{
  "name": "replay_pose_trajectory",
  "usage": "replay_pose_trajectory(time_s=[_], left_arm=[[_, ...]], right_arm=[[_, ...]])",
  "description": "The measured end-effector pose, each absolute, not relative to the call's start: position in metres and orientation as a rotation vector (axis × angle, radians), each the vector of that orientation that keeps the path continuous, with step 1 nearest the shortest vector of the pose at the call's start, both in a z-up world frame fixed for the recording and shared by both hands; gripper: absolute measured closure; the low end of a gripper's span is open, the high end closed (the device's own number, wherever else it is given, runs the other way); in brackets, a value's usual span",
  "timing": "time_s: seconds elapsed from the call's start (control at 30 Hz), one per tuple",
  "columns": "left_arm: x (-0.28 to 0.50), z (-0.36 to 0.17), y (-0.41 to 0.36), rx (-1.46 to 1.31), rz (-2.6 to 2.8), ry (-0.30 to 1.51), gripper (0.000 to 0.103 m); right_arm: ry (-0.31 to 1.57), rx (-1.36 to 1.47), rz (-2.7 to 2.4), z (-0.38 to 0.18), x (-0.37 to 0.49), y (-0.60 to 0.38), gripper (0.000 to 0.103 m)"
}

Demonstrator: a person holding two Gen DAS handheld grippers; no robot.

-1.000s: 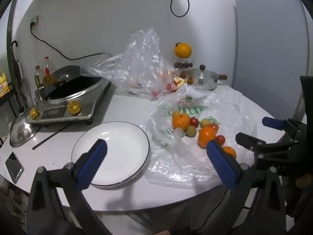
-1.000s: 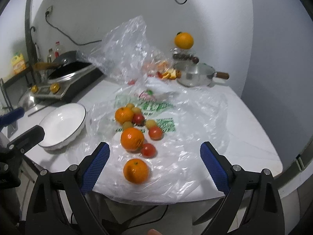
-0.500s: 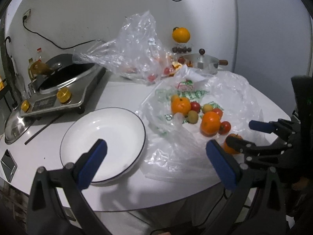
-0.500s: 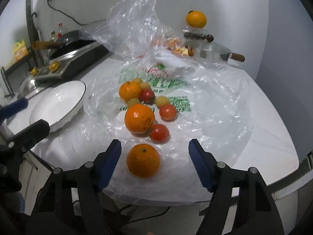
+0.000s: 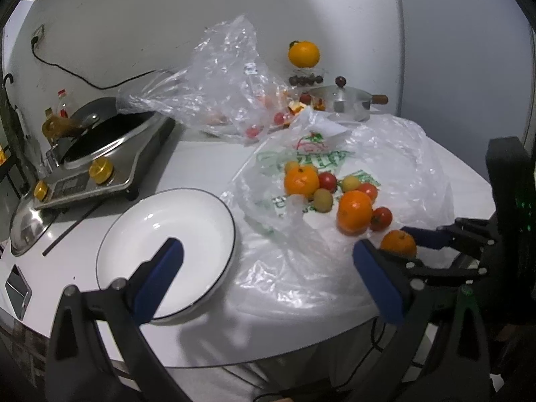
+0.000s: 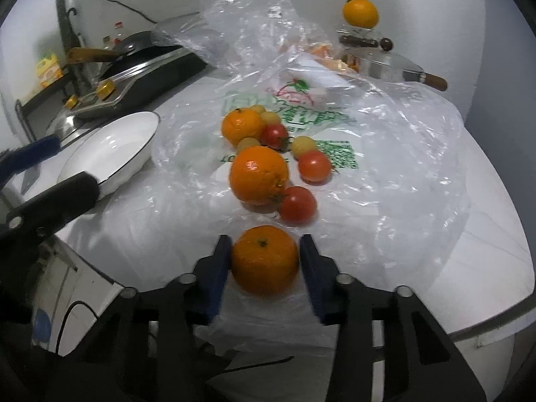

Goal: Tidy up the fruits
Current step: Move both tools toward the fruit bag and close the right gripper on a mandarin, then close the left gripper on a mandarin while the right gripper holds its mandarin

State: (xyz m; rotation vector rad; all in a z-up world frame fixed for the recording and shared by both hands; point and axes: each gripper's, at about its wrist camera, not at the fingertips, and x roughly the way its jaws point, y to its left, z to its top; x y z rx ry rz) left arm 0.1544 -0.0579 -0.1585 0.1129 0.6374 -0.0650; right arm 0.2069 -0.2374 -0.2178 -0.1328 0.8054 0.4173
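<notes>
White round tabletop (image 6: 475, 221) against pale wall; crumpled clear plastic bag (image 6: 395, 181) spread flat, oranges and tomatoes on it; right gripper (image 6: 265, 261) closing, blue pads flanking nearest small orange mandarin (image 6: 264, 259) at bag's near edge, contact unclear; left gripper (image 5: 268, 268) spread wide, empty, above white black-rimmed plate (image 5: 187, 214).

Four oranges: three on the printed plastic sheet (image 6: 385, 174), namely the nearest orange (image 6: 264, 259), a middle orange (image 6: 258, 174) and a far orange (image 6: 242, 126), plus one raised orange (image 6: 360, 12) behind. Three red tomatoes (image 6: 297, 205). One white plate (image 5: 167, 251).
</notes>
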Motion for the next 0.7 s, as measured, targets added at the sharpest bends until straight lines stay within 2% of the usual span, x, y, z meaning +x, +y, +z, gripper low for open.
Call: replay_pose_trajectory(time_s=[0.47,0.7], left_arm=[[0.183,-0.157,-0.101,0.164,-0.121,0.653,0.002],[0.203,-0.166,-0.122,0.188,-0.149,0.695,0.008]], right_arm=[[0.711,-0.065,0.408,-0.189,0.220,-0.285,0.061],[0.691,-0.027,0.376,-0.187,0.232,-0.313,0.061]])
